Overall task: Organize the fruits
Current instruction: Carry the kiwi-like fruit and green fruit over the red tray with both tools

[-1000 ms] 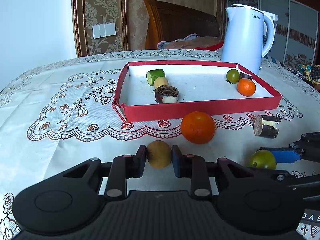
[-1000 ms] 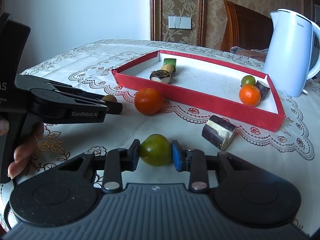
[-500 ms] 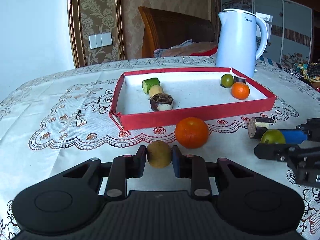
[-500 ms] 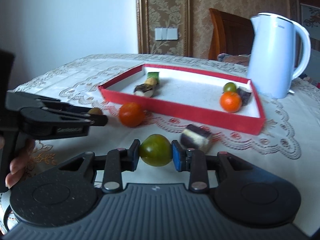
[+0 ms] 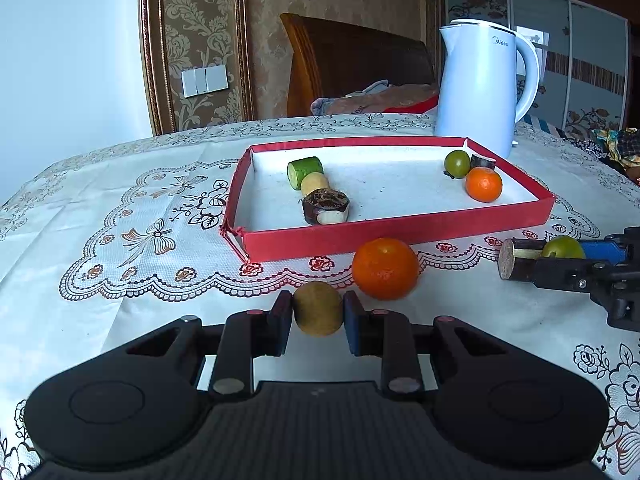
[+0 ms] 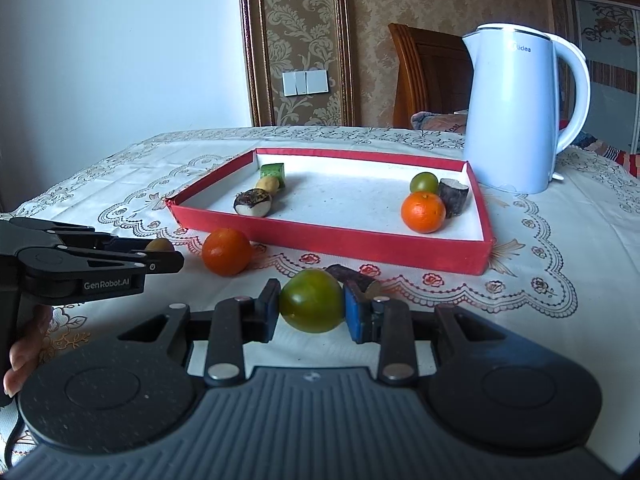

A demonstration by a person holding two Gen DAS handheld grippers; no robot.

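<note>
The left gripper [image 5: 318, 316] had its jaws pinching a small tan-brown round fruit [image 5: 318, 308], held just above the counter [image 5: 120, 320] w/ its lace-patterned cloth. The right gripper [image 6: 312, 306] was clamped on a green round fruit [image 6: 312, 300], one black pad and one blue pad pressed against its sides. In the right wrist view the left gripper showed from the side at the left edge, a person's fingers [image 6: 24, 356] wrapped under its handle. A loose orange [image 5: 385, 268] sat on the cloth just in front of the red tray [image 5: 400, 236], near the tray's front wall but apart from it. A dark-skinned cut piece w/ a pale end [image 5: 516, 258] lay on the cloth to the right, close by the right gripper (partly hidden behind its jaws in the right wrist view). Inside the tray, left end: a green cut chunk [image 5: 305, 170], a small yellowish fruit [image 5: 315, 183] and a dark brown piece w/ a white base [image 5: 326, 207], lined up & touching. Right end: a green fruit [image 5: 457, 163], a dark cut piece [image 5: 483, 161] and a smaller orange [image 5: 483, 184], clustered together. A white electric kettle [image 5: 480, 88] stood behind the tray's far right corner, w/ a wooden chair [image 5: 352, 64] beyond the counter.
</note>
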